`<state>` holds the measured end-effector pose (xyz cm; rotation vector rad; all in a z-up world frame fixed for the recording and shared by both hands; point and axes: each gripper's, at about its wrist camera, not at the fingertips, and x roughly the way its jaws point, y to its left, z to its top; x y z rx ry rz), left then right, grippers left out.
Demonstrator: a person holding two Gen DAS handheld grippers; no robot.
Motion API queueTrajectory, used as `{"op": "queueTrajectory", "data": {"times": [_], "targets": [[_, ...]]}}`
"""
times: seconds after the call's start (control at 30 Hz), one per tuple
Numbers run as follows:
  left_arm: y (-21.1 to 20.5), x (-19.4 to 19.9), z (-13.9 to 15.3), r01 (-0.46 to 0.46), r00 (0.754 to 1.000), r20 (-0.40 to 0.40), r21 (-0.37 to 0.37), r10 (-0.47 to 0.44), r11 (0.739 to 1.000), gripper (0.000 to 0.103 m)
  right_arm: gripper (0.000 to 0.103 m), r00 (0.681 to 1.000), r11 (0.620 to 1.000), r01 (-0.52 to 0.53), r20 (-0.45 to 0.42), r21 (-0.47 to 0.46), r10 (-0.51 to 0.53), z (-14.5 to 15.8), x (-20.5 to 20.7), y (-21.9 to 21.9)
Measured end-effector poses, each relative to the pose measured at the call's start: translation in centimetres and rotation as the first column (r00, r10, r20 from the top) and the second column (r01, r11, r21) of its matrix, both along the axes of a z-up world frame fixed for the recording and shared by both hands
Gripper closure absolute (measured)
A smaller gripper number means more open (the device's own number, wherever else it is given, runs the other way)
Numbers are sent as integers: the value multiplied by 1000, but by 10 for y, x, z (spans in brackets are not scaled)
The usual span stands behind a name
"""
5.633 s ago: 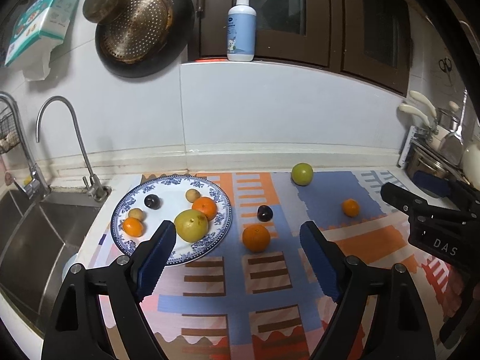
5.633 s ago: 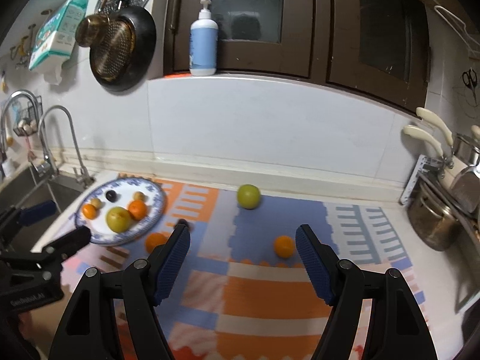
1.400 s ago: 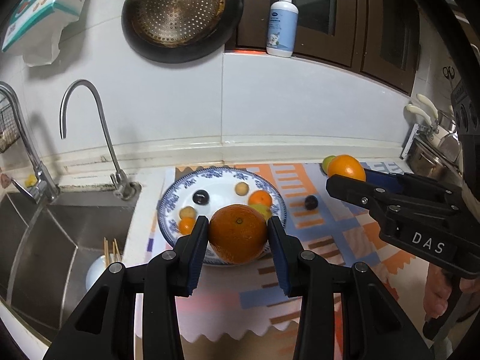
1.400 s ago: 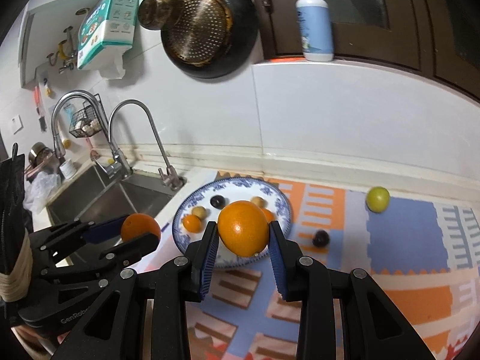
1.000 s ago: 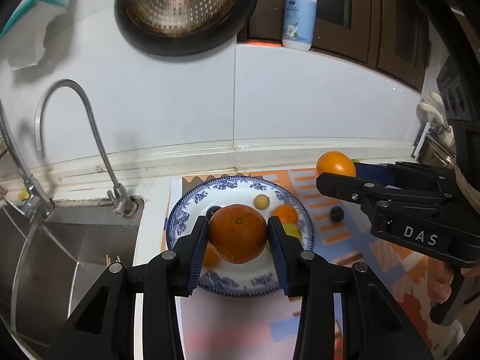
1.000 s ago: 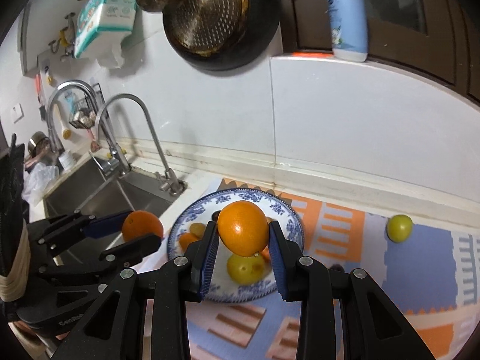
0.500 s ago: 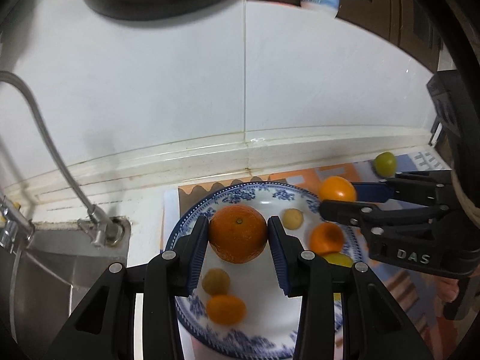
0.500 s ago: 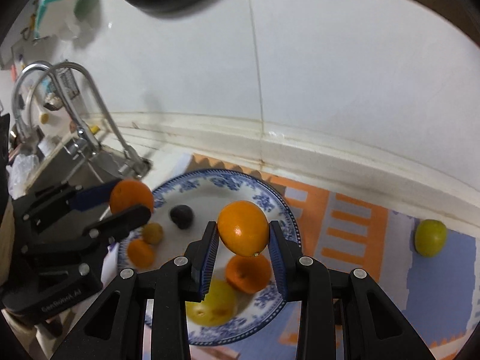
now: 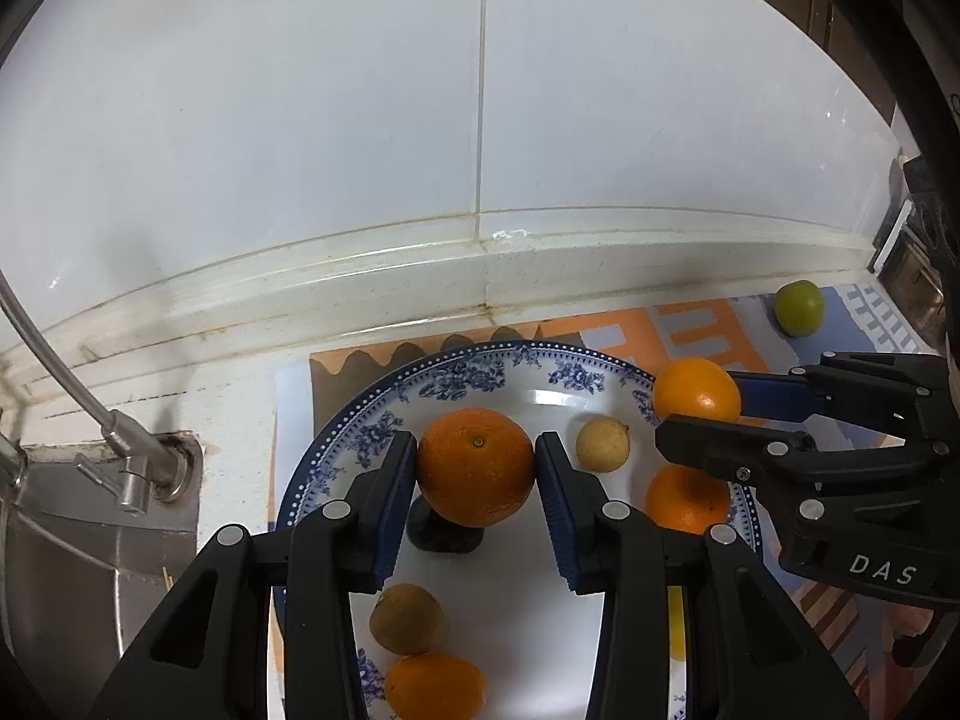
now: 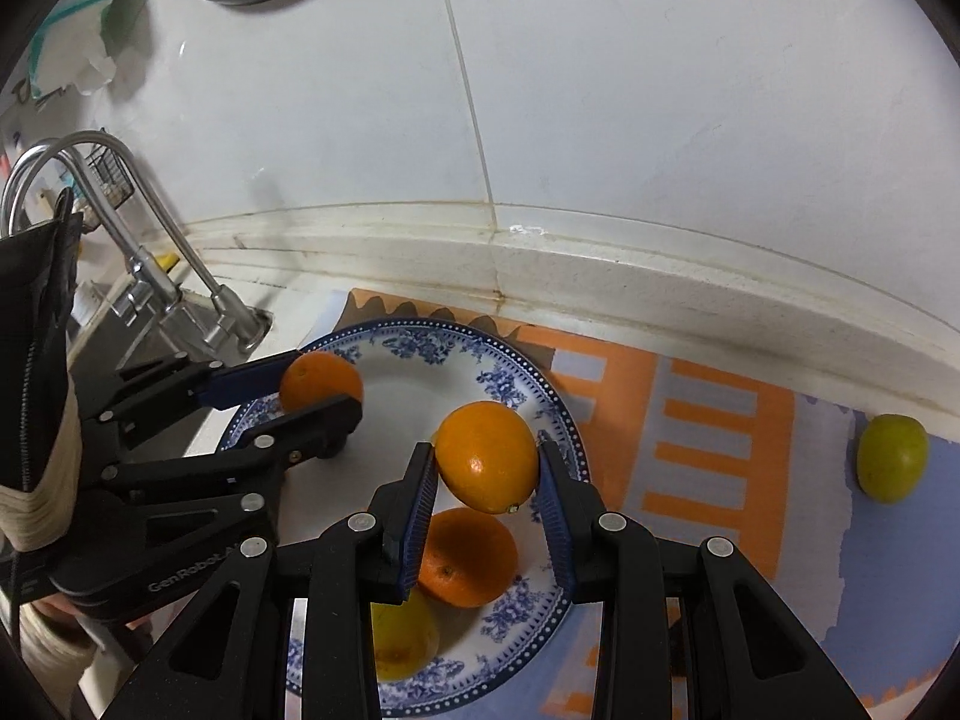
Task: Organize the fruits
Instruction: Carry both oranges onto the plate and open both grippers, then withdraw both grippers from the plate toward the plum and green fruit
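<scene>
Change: both grippers have come down and forward over the blue-patterned plate [image 9: 360, 420], which now fills each view; a moment ago it lay farther off, with the hanging pan and soap bottle still in sight.
Meaning: two fruits look ready to be set down, so the delivery step seems nearly done; a green fruit [image 10: 892, 465] waits on the mat, well to the right of the plate.
Left gripper [image 9: 475, 468]: pads clamped on a dark orange [image 9: 475, 467], held above the plate's back-left part, over a dark plum [image 9: 443, 534].
Right gripper [image 10: 486, 462]: pads clamped on a lighter orange [image 10: 486, 456], held over the plate's right side, above another orange [image 10: 471, 561] lying there.
Pose: both tools tilt steeply down toward the plate, side by side, each showing in the other's view.
Plate: several fruits lie on it.
</scene>
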<state>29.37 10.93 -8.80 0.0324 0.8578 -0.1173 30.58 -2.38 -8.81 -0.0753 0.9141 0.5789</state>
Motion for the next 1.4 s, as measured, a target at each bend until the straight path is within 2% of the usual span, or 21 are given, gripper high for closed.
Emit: {"op": "queueTrajectory", "data": {"times": [0.03,0.07,0.13,0.33,0.47,0.53,0.57,0.93,1.4], "targets": [[1,-2,1,0,1000,0,-6,0,1000,60,68,1000,1000,-3,0,2,3,0,-1,0],[2,-4,2,-3,1000,6,-8,3,1000,49,68,1000,1000,-6,2,2,6,1,-1,0],[4,-10,6,-27,999,27,14,27,1000,43,68,1000,1000,-10,5,4,10,2,-3,2],[13,-29,19,-81,995,65,22,79,996,42,68,999,999,-37,8,20,37,6,-11,6],[18,-44,27,-123,989,90,45,119,991,38,68,998,998,-57,20,20,57,9,-18,10],[19,-51,31,-135,986,104,54,129,989,38,52,997,997,-68,34,25,67,12,-23,11],[20,-54,33,-137,985,110,52,131,989,38,50,997,998,-65,53,26,64,16,-26,10],[-2,-101,67,-125,975,188,41,115,991,34,50,986,999,-10,166,45,3,53,-62,-18],[-48,-162,89,-109,964,244,6,104,994,28,50,963,996,57,259,69,-73,85,-121,-72]]}}
